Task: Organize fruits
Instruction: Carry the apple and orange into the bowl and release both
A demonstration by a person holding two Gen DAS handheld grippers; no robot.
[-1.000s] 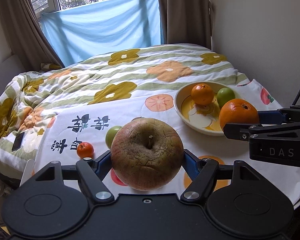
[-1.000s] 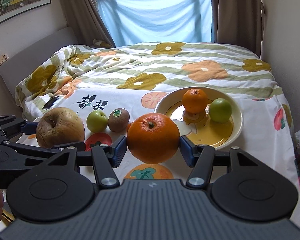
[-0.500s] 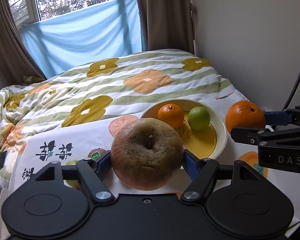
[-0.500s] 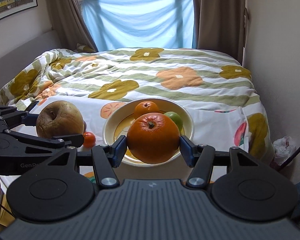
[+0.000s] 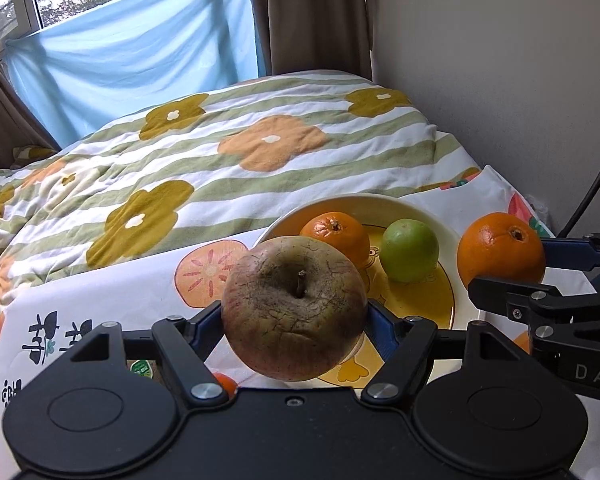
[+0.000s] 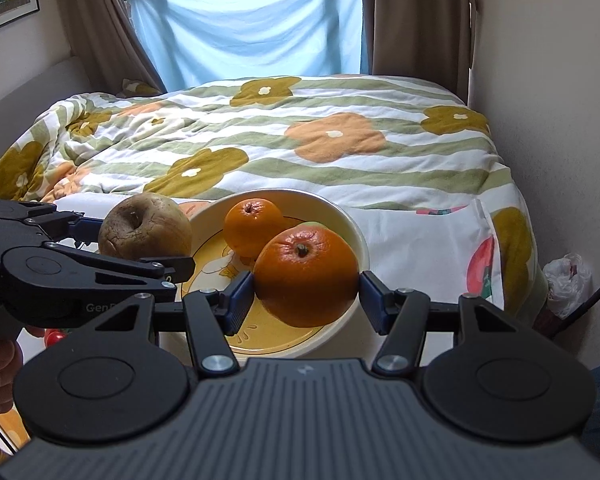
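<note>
My left gripper (image 5: 294,320) is shut on a big brown wrinkled apple (image 5: 294,306) and holds it at the left rim of the cream and yellow bowl (image 5: 380,205). The apple also shows in the right wrist view (image 6: 144,228). My right gripper (image 6: 306,294) is shut on a large orange (image 6: 306,276), held above the bowl (image 6: 356,240); the orange also shows in the left wrist view (image 5: 500,252). In the bowl lie a smaller orange (image 5: 336,234) and a green apple (image 5: 410,250), which the held orange mostly hides in the right wrist view.
A kiwi with a sticker (image 5: 142,368) and a small tangerine (image 5: 225,384) lie on the printed cloth (image 5: 100,304) behind my left gripper. The flowered quilt (image 6: 300,140) covers the bed beyond. The wall (image 5: 500,80) is close on the right, and a cable (image 5: 596,184) hangs there.
Both grippers have moved forward and right toward the bowl with their fruit. The apple now reaches the bowl's left rim and the large orange hangs over the bowl.
</note>
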